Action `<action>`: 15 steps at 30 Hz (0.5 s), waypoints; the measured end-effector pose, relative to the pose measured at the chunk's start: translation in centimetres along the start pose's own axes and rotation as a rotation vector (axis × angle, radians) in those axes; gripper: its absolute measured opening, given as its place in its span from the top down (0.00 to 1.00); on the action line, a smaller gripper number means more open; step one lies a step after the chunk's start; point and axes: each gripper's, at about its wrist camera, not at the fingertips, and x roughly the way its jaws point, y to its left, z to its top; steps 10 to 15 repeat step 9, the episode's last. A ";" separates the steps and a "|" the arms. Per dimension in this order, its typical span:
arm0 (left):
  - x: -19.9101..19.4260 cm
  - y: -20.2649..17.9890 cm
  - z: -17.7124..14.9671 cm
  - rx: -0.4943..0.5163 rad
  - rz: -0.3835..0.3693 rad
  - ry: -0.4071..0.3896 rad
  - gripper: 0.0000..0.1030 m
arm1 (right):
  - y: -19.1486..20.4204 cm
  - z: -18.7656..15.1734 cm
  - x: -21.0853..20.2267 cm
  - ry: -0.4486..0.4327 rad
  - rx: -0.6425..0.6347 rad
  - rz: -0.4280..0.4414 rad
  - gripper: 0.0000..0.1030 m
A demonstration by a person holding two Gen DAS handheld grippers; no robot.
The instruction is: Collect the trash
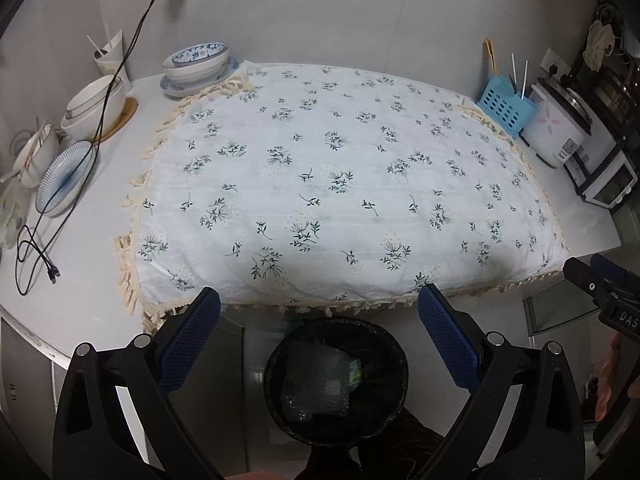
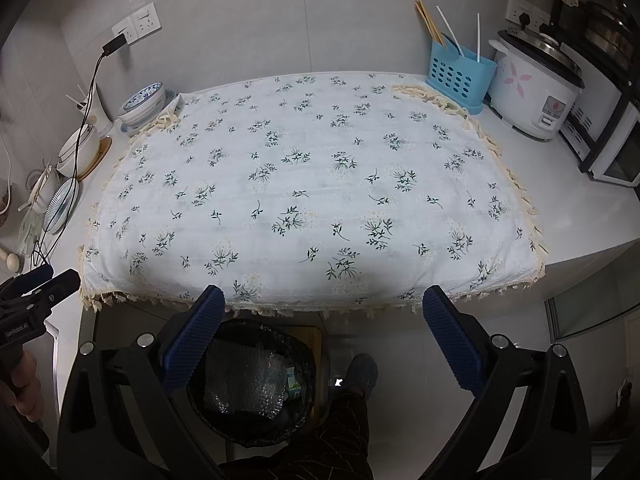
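Note:
A round black trash bin (image 1: 336, 380) stands on the floor under the counter's front edge; it also shows in the right wrist view (image 2: 252, 384). Inside lie bubble wrap (image 2: 240, 388) and a small green carton (image 2: 294, 384), also seen in the left wrist view (image 1: 354, 372). My left gripper (image 1: 320, 332) is open and empty, held above the bin. My right gripper (image 2: 324, 328) is open and empty, just right of the bin. A floral cloth (image 1: 340, 176) covers the counter; no trash shows on it.
Bowls and plates (image 1: 196, 68) and a black cable (image 1: 36, 248) sit at the left. A blue utensil holder (image 2: 458, 76), a rice cooker (image 2: 532, 88) and a toaster oven (image 2: 616, 148) stand at the right. A person's foot (image 2: 362, 372) is beside the bin.

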 end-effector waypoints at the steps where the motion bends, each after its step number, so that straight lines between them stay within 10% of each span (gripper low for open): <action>1: 0.0 0.0 0.1 0.002 -0.003 0.001 0.06 | -0.1 0.2 0.0 0.001 0.001 0.000 0.08; 15: 0.0 0.2 0.1 -0.007 -0.001 -0.005 0.06 | -0.1 -0.1 0.0 0.007 0.007 -0.003 0.08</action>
